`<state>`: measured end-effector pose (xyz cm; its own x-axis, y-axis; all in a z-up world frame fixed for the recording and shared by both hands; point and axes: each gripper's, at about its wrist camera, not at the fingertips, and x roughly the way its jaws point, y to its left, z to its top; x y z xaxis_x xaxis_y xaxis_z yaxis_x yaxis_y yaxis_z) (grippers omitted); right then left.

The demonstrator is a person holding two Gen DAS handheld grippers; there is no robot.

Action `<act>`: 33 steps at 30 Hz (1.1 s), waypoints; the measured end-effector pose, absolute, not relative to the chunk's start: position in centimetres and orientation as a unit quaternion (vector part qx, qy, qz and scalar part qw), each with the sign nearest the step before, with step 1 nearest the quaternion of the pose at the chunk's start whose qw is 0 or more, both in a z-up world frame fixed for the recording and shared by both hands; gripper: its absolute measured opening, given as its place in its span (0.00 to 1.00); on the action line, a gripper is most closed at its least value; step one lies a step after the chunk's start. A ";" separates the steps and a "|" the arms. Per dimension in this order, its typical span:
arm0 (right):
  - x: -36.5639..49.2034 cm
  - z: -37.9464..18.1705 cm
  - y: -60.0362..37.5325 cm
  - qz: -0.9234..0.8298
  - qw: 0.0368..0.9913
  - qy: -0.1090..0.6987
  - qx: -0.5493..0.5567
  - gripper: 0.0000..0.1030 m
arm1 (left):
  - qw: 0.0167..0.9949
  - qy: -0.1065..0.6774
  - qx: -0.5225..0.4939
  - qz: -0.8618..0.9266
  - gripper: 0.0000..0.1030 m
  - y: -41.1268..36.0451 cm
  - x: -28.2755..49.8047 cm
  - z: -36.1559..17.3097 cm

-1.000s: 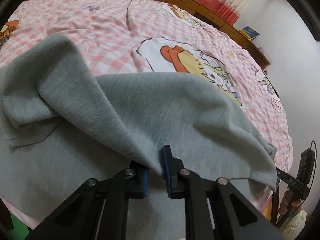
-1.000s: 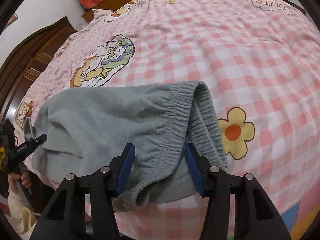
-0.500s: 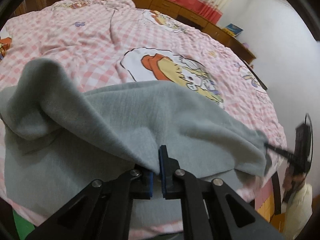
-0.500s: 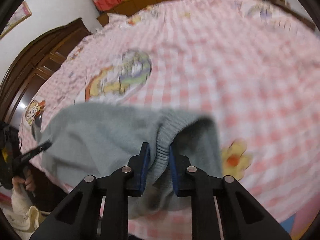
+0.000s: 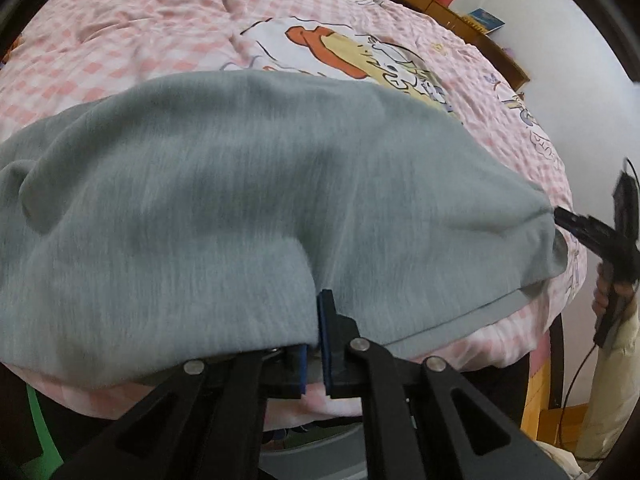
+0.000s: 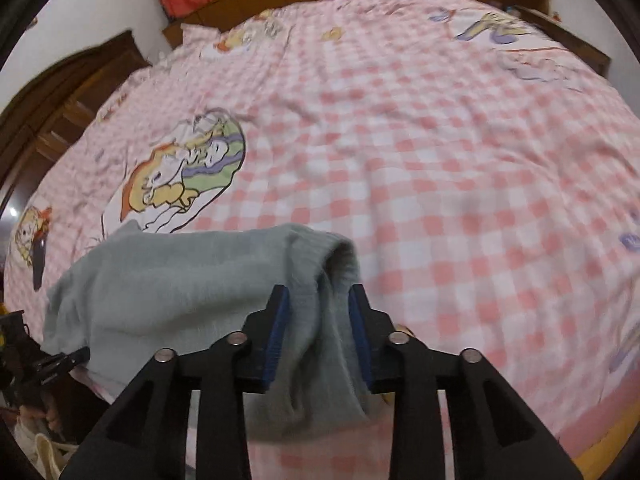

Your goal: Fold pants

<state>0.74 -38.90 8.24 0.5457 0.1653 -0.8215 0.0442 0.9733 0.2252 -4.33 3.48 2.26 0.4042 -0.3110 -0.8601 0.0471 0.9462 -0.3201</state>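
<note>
Grey pants [image 5: 248, 184] lie across the near edge of a pink checked bed. My left gripper [image 5: 314, 340] is shut on a fold of the grey fabric, which drapes over its left finger. In the right wrist view the pants' elastic waistband end [image 6: 320, 280] hangs between the fingers of my right gripper [image 6: 318, 332]. Its blue pads stand apart with the cloth loose between them. The right gripper also shows at the far right of the left wrist view [image 5: 592, 232], at the waistband corner.
The pink checked bedsheet [image 6: 440, 160] with cartoon prints stretches away behind the pants. A wooden headboard and cabinets [image 6: 80, 92] line the far side. The bed's near edge drops off just below both grippers.
The left gripper has carried its fold forward, so the lifted layer now lies spread over the pants. The right gripper shut on the waistband half a second ago, then opened again.
</note>
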 end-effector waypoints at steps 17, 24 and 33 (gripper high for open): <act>-5.3 4.7 -37.7 0.008 0.805 0.466 0.366 0.44 | 0.831 0.525 -0.142 -0.121 0.05 3.9 -5.0 2.1; -3.3 2.8 -37.5 -0.028 0.796 0.456 0.398 0.43 | 0.829 0.517 -0.165 -0.136 0.05 4.8 -5.7 2.4; -3.3 6.3 -36.9 -0.007 0.846 0.405 0.345 0.14 | 0.837 0.507 -0.157 -0.135 0.09 5.5 -5.9 2.7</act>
